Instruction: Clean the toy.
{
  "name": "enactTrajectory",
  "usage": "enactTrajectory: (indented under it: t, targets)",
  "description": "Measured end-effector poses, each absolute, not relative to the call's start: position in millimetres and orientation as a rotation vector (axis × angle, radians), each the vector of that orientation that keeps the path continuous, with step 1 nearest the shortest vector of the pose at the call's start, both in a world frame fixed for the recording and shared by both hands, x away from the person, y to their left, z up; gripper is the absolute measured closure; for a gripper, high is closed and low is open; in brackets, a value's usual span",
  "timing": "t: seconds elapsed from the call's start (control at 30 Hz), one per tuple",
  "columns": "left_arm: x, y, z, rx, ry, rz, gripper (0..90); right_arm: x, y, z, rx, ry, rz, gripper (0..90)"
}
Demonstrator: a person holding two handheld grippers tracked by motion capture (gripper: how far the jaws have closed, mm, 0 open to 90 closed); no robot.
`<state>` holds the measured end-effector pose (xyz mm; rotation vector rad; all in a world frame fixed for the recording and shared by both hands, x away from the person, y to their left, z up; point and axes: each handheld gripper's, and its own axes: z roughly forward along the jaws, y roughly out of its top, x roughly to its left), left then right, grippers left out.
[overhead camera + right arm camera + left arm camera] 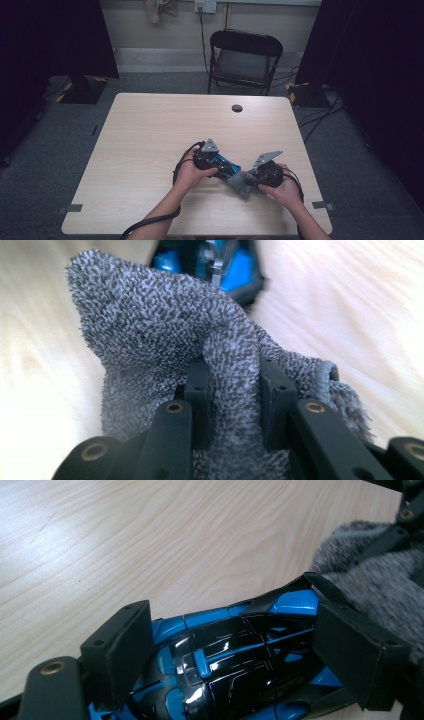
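A blue and black toy car (pixel 235 645) is being held between the two pads of the left claw (pixel 235 650), which is spread wide around the body of the car; in the left gripper view the pads are seeming to press on its sides, though the contact on the right pad is hard to judge. The front and the rear of the car are being cut off by the lower edge of that view and by the jaws, so its full shape cannot be told. Just beyond the left claw, a grey fuzzy cloth (pixel 370 575) is lying against the far end of the car.

In the right gripper view, a fold of this grey cloth (pixel 220 365) is being pinched by the right claw (pixel 232 395), whose jaws are pressed nearly together on it. Most of the car is being hidden behind the cloth there; only a small blue and black part (pixel 220 262) is being seen above the cloth, and it is blurred.

In the high view, the left claw (pixel 231 170) and the right claw (pixel 247 182) are being held close together over the near part of the wooden counter (pixel 150 130), with the car (pixel 225 165) and the cloth (pixel 241 182) between them. The fingertips of both claws are being covered there by the hands and the cloth, so the grip cannot be read from above. Well beyond the claws, a black folding chair (pixel 244 60) is standing behind the counter.
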<state>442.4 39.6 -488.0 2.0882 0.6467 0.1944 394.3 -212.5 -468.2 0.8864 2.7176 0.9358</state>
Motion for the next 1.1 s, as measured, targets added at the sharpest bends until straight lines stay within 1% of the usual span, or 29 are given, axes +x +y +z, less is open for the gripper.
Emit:
enactTrajectory:
  t: [0.13,0.6,0.67,0.77,0.83,0.97,1.07,1.1]
  targets:
    - [442,40,-489,2.08,0.641,0.196,17.0,400,-219,-468,0.935,2.666,0.894,71.2]
    - [441,41,-490,2.072,0.642,0.199,17.1,408,-217,-469,1.011,2.576,0.854,71.0]
    - [442,40,-489,2.076,0.642,0.197,17.1,406,-221,-468,0.992,2.596,0.86,64.0]
    - [442,40,-489,2.077,0.64,0.196,17.1,403,-224,-465,0.962,2.595,0.877,49.0]
    - [442,41,-489,2.073,0.641,0.197,17.1,400,-226,-463,0.943,2.597,0.891,41.2]
    - [441,40,-489,2.073,0.64,0.199,17.1,398,-228,-461,0.923,2.602,0.973,37.2]
    - [441,41,-490,2.073,0.639,0.199,17.1,399,-226,-463,0.93,2.603,0.994,37.5]
    - [441,41,-490,2.074,0.639,0.199,17.1,400,-225,-465,0.931,2.61,1.004,39.6]
